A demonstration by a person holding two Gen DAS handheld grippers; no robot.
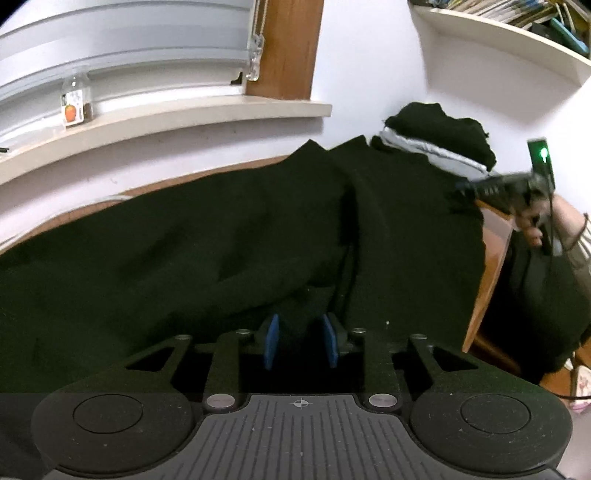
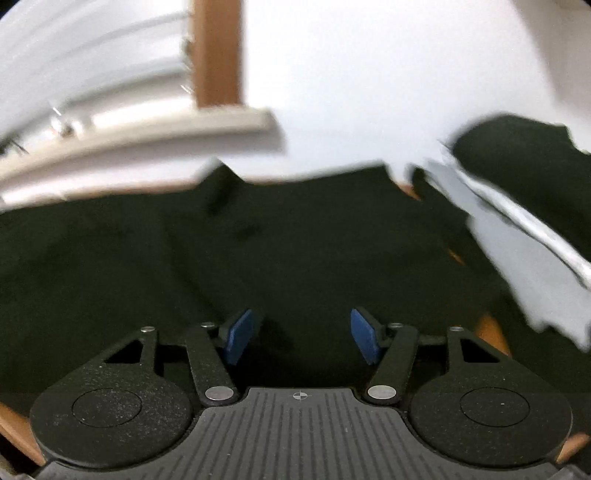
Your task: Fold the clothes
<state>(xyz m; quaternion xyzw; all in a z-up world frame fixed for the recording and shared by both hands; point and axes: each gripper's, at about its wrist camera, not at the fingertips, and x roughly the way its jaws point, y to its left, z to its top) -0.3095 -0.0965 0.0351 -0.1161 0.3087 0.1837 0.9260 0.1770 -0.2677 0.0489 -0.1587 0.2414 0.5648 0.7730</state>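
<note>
A large dark green garment [image 1: 221,236] lies spread and wrinkled over a wooden table [image 1: 493,243]. My left gripper [image 1: 301,339] is low over its near edge. The blue pads [image 1: 271,341] stand a little apart, with a ridge of the dark cloth between them that they do not visibly press. In the right wrist view, which is blurred, my right gripper [image 2: 303,334] hovers open over the same garment [image 2: 258,251], nothing between its pads. The left wrist view shows the right gripper [image 1: 465,188] at the garment's far right edge, held by a hand [image 1: 535,225].
A stack of folded black and grey clothes [image 1: 439,140] sits at the back right against the wall. A window sill [image 1: 184,118] behind the table carries a small bottle [image 1: 75,99]. A shelf with books [image 1: 517,33] hangs upper right. The table's right edge drops off beside the person.
</note>
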